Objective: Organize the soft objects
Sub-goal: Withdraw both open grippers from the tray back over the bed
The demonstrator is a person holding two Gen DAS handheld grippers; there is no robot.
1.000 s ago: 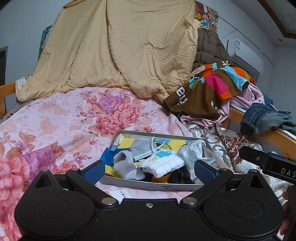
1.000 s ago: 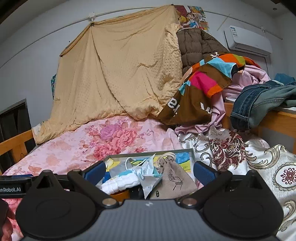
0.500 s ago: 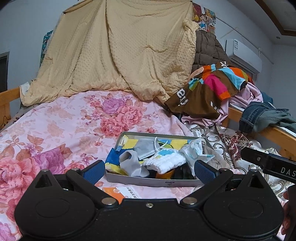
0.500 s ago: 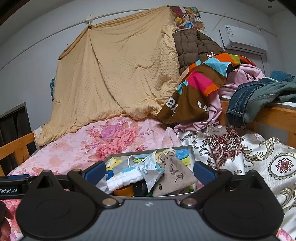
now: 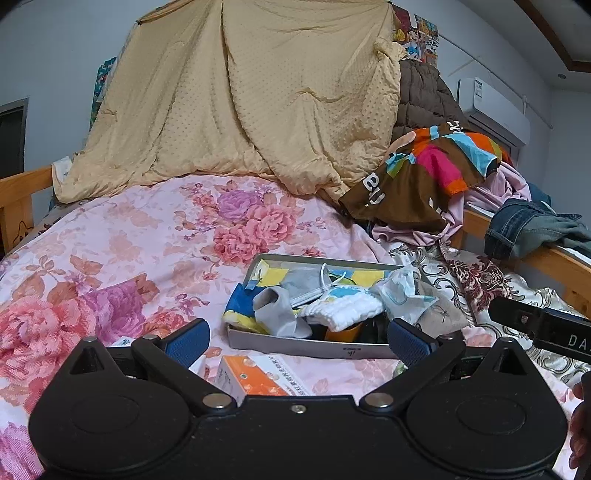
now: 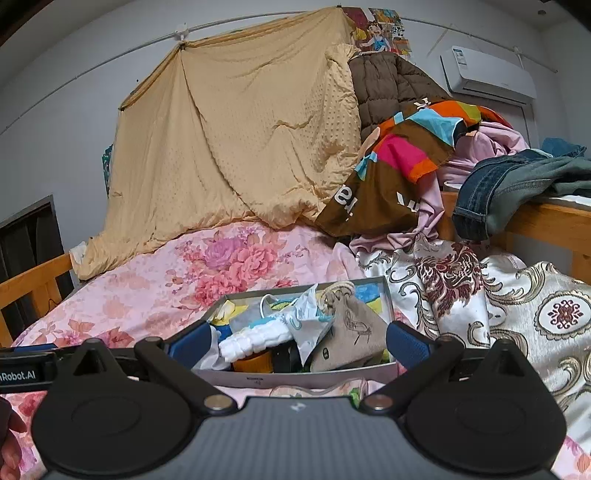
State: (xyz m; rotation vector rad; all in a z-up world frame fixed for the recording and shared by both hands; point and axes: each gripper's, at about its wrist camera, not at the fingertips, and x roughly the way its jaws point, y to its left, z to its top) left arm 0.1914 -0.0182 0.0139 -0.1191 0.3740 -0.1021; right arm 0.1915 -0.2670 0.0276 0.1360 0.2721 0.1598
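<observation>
Tray (image 5: 295, 345) of soft items on flowered bedspread (image 5: 110, 258) | white sock (image 5: 341, 308), grey sock (image 5: 280, 314), beige pouch (image 6: 351, 332) piled inside | left gripper (image 5: 297, 338) spread wide, empty | right gripper (image 6: 297, 341) spread wide, empty | orange box (image 5: 255, 376) just before tray.

A bed with a pink floral cover (image 5: 122, 258) fills the foreground. A tan quilt (image 5: 258, 99) hangs from a line along the rear wall, its lower edge resting on the bed. To its right hangs a brown padded jacket (image 6: 388, 88). A white air-conditioning unit (image 6: 487, 75) is mounted high on the wall. A wooden bed rail (image 6: 554, 221) runs along the right side. An orange-and-white carton (image 5: 255, 376) lies on the cover. A cartoon poster (image 6: 380, 31) is fixed above the quilt. A cream brocade cover (image 6: 535, 306) lies at right.
</observation>
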